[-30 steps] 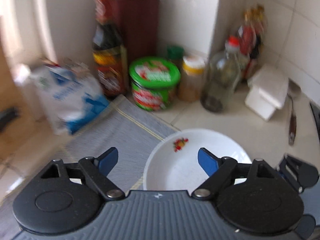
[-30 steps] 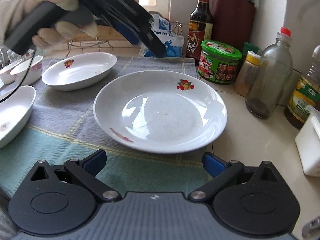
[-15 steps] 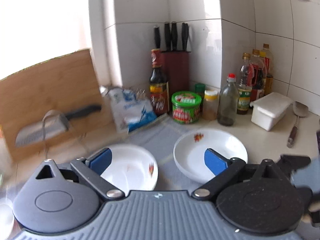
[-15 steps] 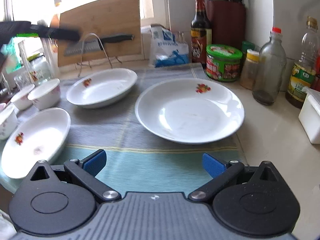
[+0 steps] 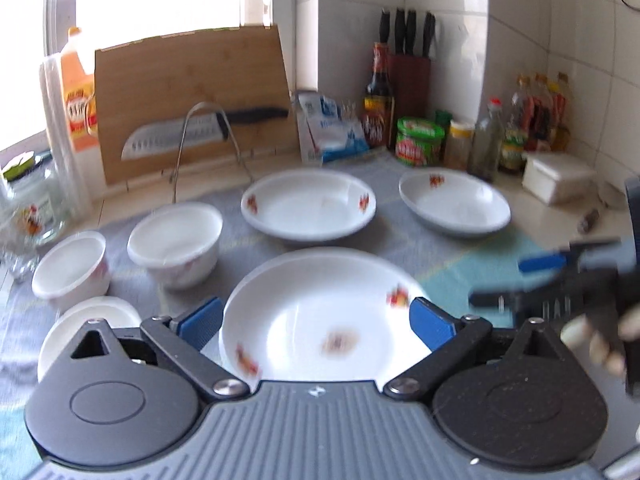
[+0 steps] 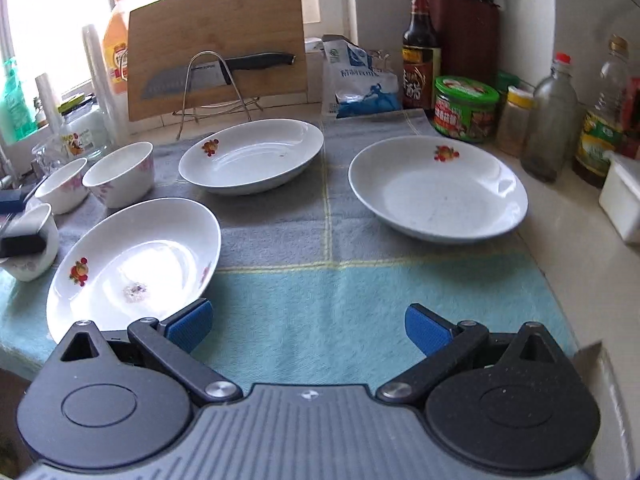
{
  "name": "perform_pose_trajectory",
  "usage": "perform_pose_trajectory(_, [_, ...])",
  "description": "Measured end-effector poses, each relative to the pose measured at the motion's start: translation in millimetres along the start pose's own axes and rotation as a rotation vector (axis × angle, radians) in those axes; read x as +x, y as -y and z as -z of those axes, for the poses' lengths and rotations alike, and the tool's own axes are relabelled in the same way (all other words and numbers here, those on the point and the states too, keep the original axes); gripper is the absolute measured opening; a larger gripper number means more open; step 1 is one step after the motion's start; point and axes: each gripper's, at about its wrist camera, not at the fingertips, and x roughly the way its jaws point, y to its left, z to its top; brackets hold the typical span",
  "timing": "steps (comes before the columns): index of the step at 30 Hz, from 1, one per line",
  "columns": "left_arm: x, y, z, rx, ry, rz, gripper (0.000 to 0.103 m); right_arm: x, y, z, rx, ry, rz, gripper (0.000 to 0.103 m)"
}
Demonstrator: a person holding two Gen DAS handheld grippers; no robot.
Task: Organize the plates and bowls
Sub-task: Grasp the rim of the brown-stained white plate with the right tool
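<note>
Plates lie spread over the cloth, none stacked yet, so we judge we are between grabs. Our left tongs gape wide above the near plate, gripping nothing; our right tongs are open and empty too. The far plate and right plate sit apart, three bowls at left. Next we must close on one rim.
</note>
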Motion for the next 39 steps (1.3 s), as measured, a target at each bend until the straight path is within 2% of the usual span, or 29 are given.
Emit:
perform_pose_trajectory(8, [-3.5, -7.5, 61.6, 0.046, -0.08, 0.012, 0.099, -2.6, -22.2, -7.0, 0.058, 0.01, -0.062, 0.103])
perform_pose_trajectory(13, [14.9, -7.5, 82.3, 0.072, -0.059, 0.035, 0.099, -2.1, -36.3, -7.2, 0.078, 0.003, -0.089, 0.103])
perform_pose_trajectory(19, [36.1, -5.7, 86.5, 0.096, -0.05, 0.062, 0.099, 0.3, -49.4, -4.8, 0.043, -0.019, -0.108, 0.103])
perform_pose_trajectory(28, [52.1, -6.6, 78.8, 0.102, -0.036, 0.125, 0.103, 18.5, -44.1, -17.0, 0.0, -0.061, -0.137, 0.103])
perform_pose_trajectory(34, [53.5, -7.1, 83.2, 0.092, 0.015, 0.124, 0.103, 42.5, -48.3, -39.0, -0.103, -0.115, -0.256, 0.103])
perform_pose_trajectory(39, [51.2, -8.1, 86.7, 0.096, 0.037, 0.137, 0.102, 75.1, -55.5, -57.3, -0.184, -0.203, -0.377, 0.103])
